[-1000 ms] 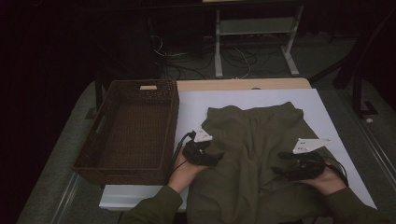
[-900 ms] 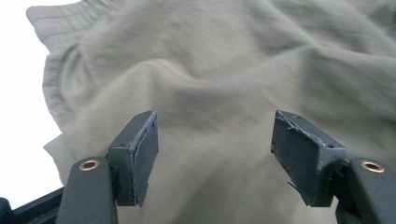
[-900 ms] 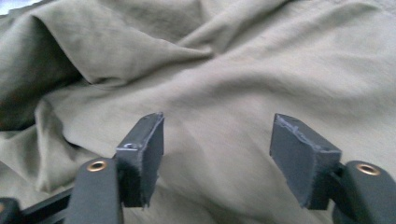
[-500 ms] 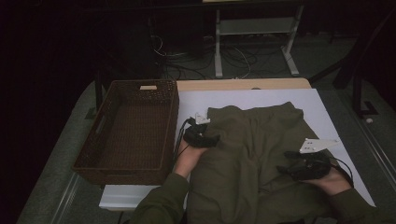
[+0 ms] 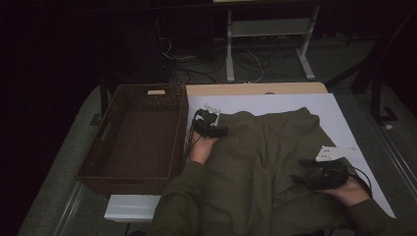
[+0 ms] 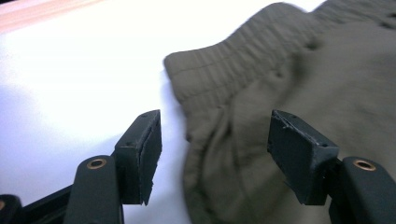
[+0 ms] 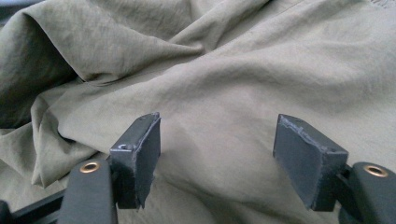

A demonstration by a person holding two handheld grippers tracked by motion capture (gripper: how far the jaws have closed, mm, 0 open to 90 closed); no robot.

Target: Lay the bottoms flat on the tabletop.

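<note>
An olive green garment [image 5: 265,157] with an elastic waistband lies crumpled on the white table top [image 5: 275,101]. My left gripper [image 5: 214,129] hovers at the garment's far left corner. In the left gripper view it is open [image 6: 215,144], with the garment's waistband corner [image 6: 219,79] just ahead and the fabric edge below the gap between the pads. My right gripper [image 5: 299,178] rests low over the garment's right side. In the right gripper view it is open [image 7: 217,149] above wrinkled cloth [image 7: 233,70], with nothing pinched.
A dark woven basket [image 5: 183,125] stands on the left of the table, close to my left hand. A wooden strip [image 5: 255,89] edges the table's far side. Cables and a metal stand's legs [image 5: 265,54] lie on the floor beyond.
My left gripper has moved away from me along the garment's left edge to its far corner. My right gripper has stayed nearly where it was.
</note>
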